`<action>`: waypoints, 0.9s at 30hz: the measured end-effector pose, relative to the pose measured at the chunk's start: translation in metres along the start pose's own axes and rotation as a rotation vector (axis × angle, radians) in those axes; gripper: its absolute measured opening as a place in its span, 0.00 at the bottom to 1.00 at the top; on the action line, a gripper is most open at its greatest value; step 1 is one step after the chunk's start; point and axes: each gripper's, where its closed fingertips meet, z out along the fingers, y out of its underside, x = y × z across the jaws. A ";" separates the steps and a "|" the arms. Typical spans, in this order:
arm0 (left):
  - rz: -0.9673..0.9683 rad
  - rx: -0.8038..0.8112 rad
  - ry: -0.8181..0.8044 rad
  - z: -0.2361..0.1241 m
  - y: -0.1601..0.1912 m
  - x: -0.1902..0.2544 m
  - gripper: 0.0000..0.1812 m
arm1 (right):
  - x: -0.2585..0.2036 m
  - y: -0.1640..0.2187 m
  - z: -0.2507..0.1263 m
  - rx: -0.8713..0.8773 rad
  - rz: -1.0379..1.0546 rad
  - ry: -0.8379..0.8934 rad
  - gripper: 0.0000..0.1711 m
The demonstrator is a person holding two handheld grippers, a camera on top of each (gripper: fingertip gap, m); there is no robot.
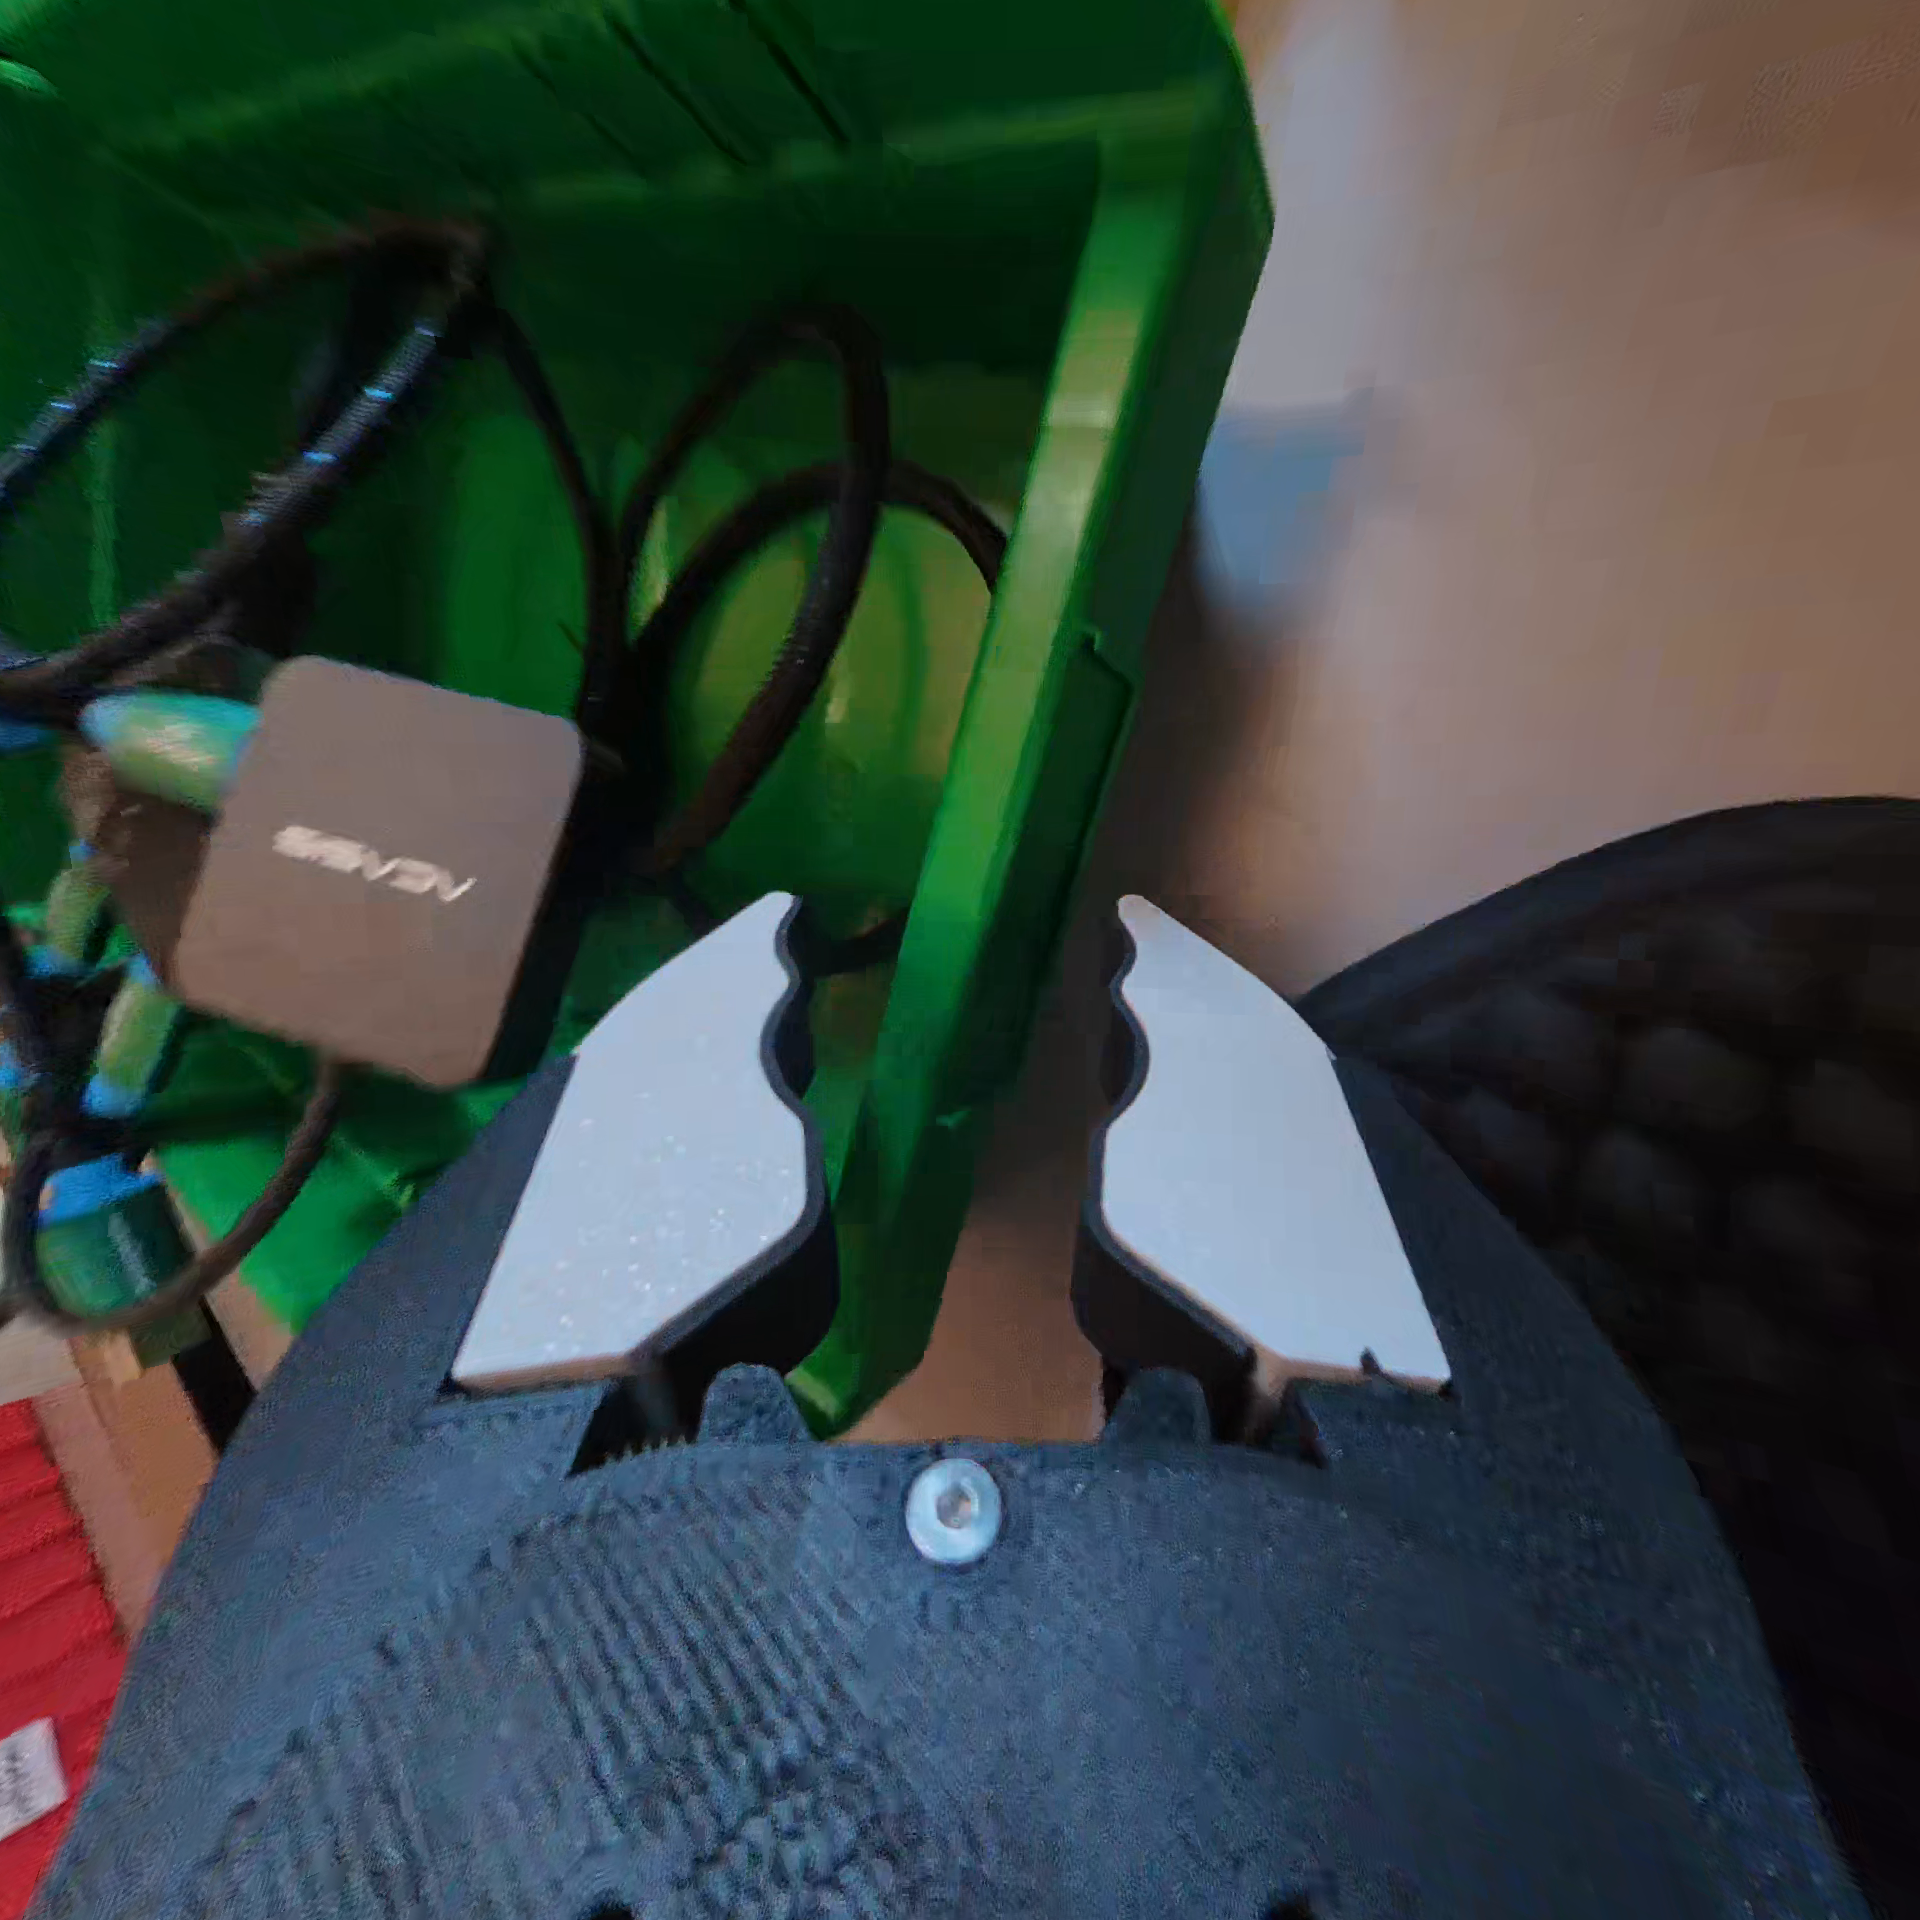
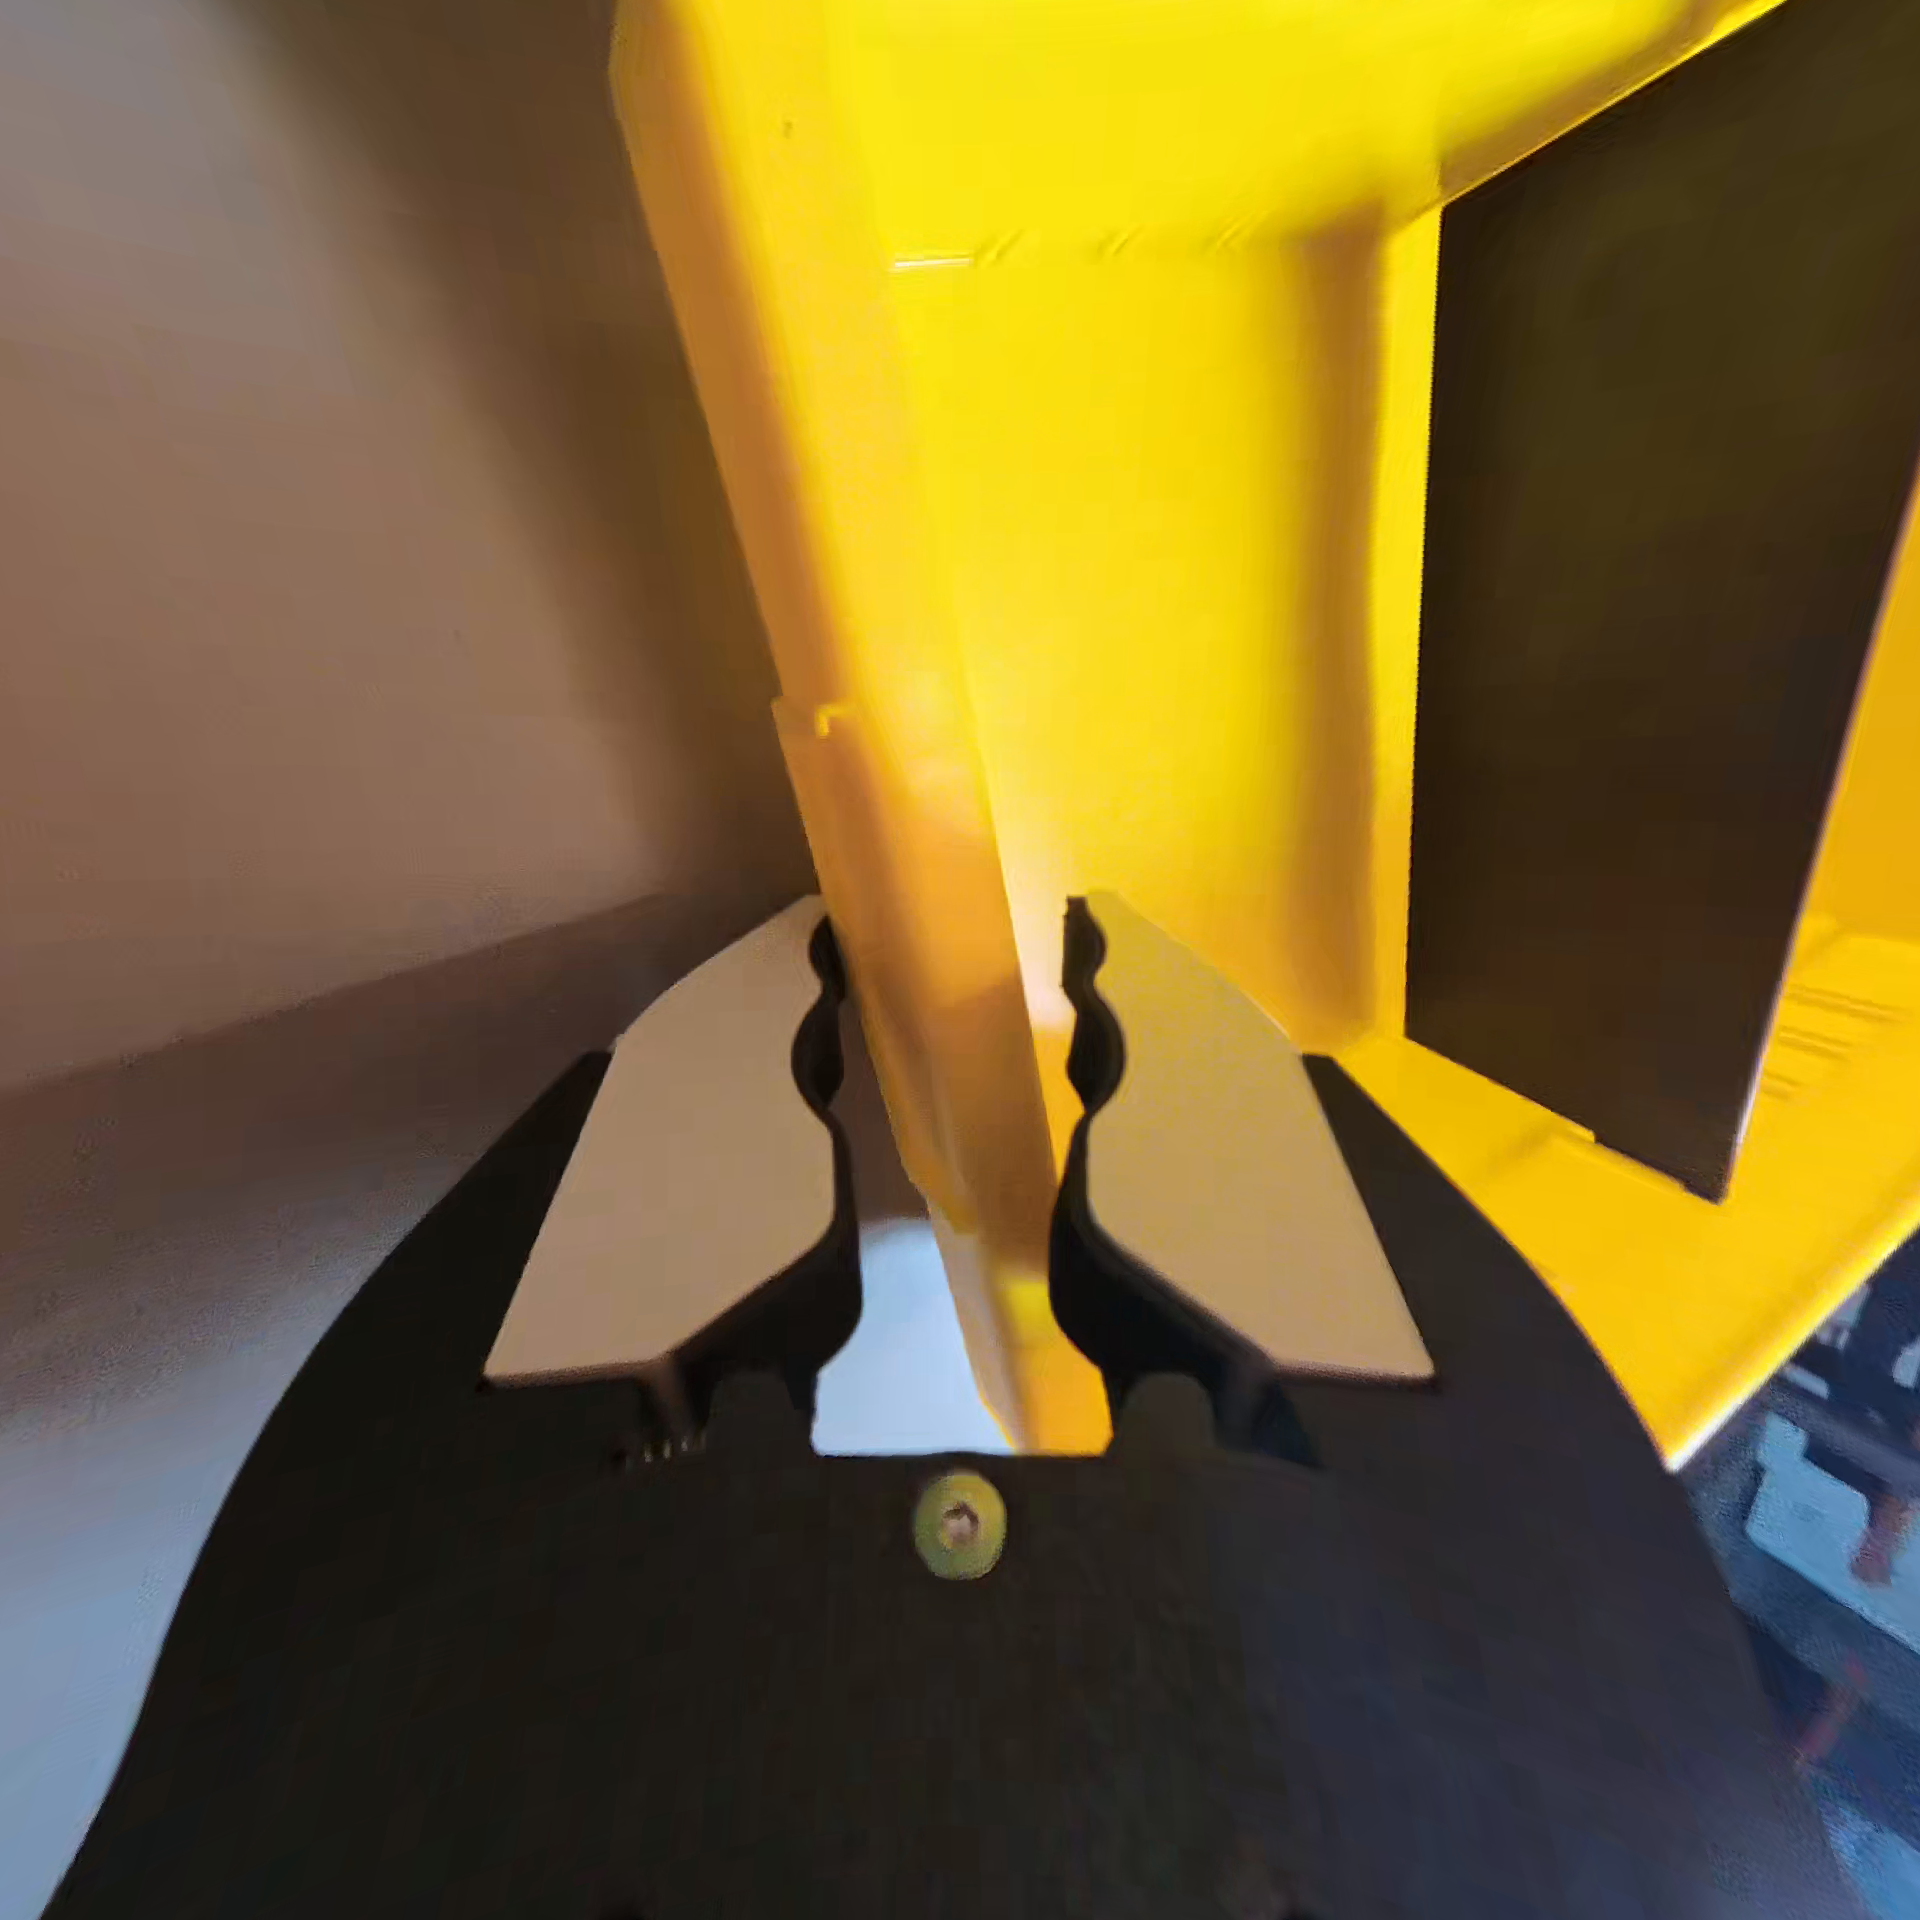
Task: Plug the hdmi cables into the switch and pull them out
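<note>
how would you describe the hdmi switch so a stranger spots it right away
Look inside the bright green plastic bin that the left claw straddles at its wall. Among the looped black braided cables lies a flat dark grey rounded-square box, the switch. It is the only solid block there, with teal-tipped plugs at its left edge.

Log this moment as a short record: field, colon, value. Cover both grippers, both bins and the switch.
left gripper: jaws apart, straddling the green bin's wall, not visibly clamped
green bin: holds the switch and cables
switch: grey box, lying in the green bin
cables: black, looped in the green bin; at least one looks plugged into the switch
right gripper: jaws around the yellow bin's wall, a gap still showing on one side
yellow bin: no contents in view
</note>
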 end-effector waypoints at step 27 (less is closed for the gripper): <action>-0.094 0.053 -0.005 0.034 0.011 -0.022 0.20 | -0.019 0.158 -0.056 -0.192 0.164 0.129 0.19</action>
